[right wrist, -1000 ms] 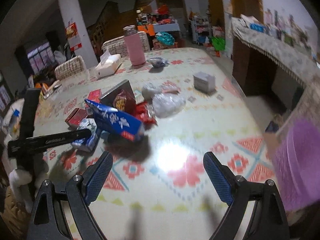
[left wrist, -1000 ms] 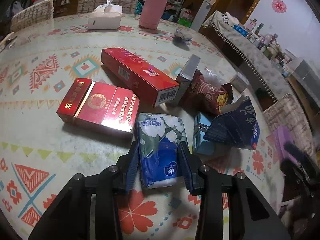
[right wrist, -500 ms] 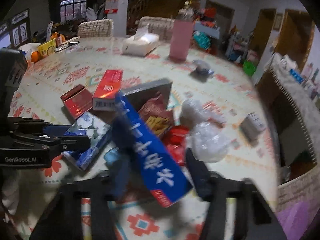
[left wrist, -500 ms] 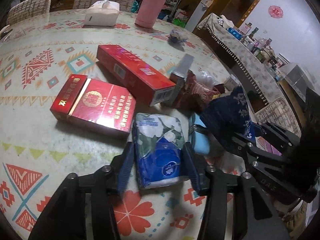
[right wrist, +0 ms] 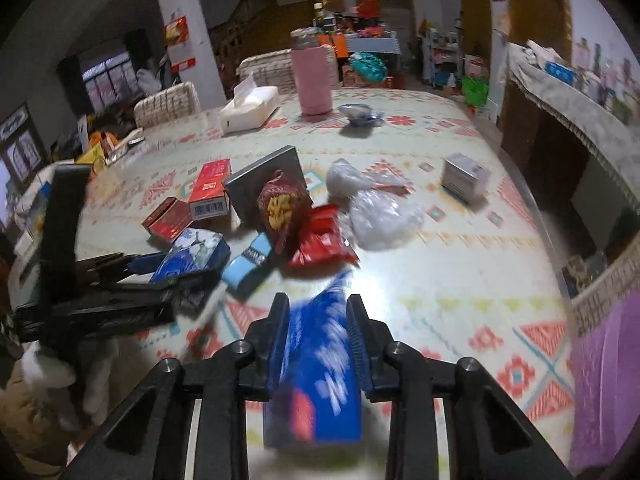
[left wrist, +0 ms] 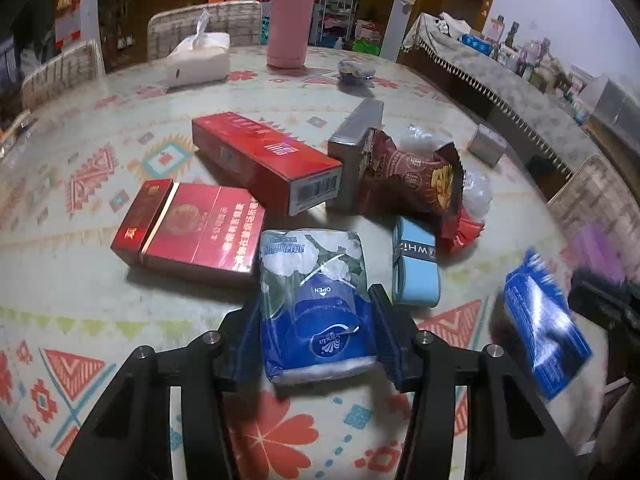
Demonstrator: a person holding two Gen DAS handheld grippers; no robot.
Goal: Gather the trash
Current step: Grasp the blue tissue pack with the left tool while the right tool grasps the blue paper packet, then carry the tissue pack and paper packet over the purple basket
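My left gripper (left wrist: 316, 320) is shut on a blue and white tissue pack (left wrist: 314, 296) that lies on the patterned table (left wrist: 80, 280); it also shows in the right wrist view (right wrist: 192, 256). My right gripper (right wrist: 318, 320) is shut on a blue snack wrapper (right wrist: 320, 380) and holds it above the table; the wrapper shows blurred in the left wrist view (left wrist: 544, 320). Other trash lies in a pile: two red cigarette cartons (left wrist: 192, 232) (left wrist: 264, 160), a grey box (left wrist: 354, 136), a brown snack bag (left wrist: 412, 176), a light blue packet (left wrist: 414, 268), a red wrapper (right wrist: 324, 236) and clear plastic bags (right wrist: 380, 212).
A white tissue box (left wrist: 200, 60), a pink bottle (left wrist: 290, 32) and a small crumpled wrapper (left wrist: 354, 72) stand at the table's far side. A small grey box (right wrist: 466, 176) sits near the right edge. Something purple (right wrist: 604, 380) is at the lower right, off the table.
My right gripper closed on the blue wrapper and carried it away from the pile toward the table's near right. My left gripper stayed shut on the tissue pack.
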